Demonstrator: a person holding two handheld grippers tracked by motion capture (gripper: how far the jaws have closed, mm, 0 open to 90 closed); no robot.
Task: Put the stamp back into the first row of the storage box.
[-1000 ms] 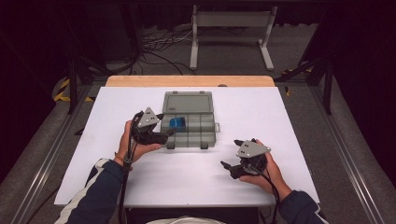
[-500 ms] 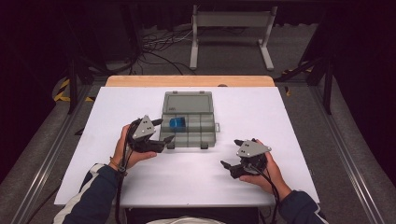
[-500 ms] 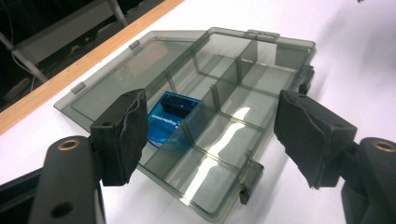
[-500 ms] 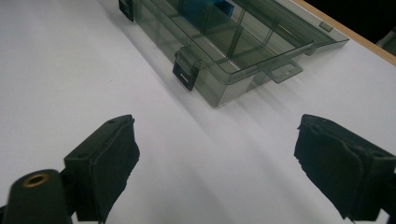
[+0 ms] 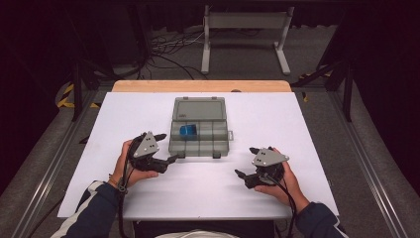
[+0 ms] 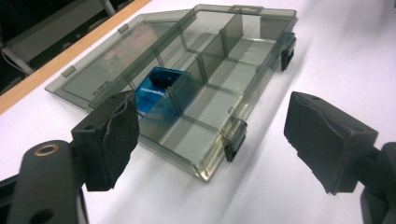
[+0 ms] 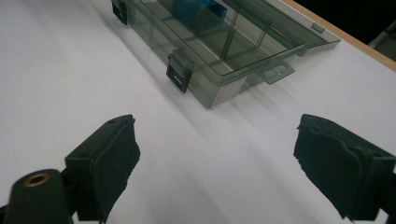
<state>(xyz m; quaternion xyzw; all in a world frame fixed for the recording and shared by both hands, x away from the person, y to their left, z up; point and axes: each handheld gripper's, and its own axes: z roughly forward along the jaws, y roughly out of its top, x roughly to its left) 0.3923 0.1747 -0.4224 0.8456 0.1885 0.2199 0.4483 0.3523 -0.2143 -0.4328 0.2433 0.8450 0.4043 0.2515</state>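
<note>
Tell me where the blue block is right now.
The blue block sits inside the open clear organizer box at the table's middle, in a left compartment of the row next to the lid hinge; in the high view, the left claw rests left of the box.

Looks like a lab or recording studio setup, not anybody's home

A white table (image 5: pixel 208 198) with a wooden edge (image 5: pixel 200 86) is sitting on a grey floor (image 5: pixel 381 163) between metal rails (image 5: pixel 47 171), black curtains are hanging all around and swallowing the light, loose cables (image 5: pixel 166 52) are snaking across the floor behind it, a bare metal stand (image 5: pixel 245 29) is standing at the back, and yellow-black hazard tape (image 5: pixel 64 94) is marking the floor at the left
</note>
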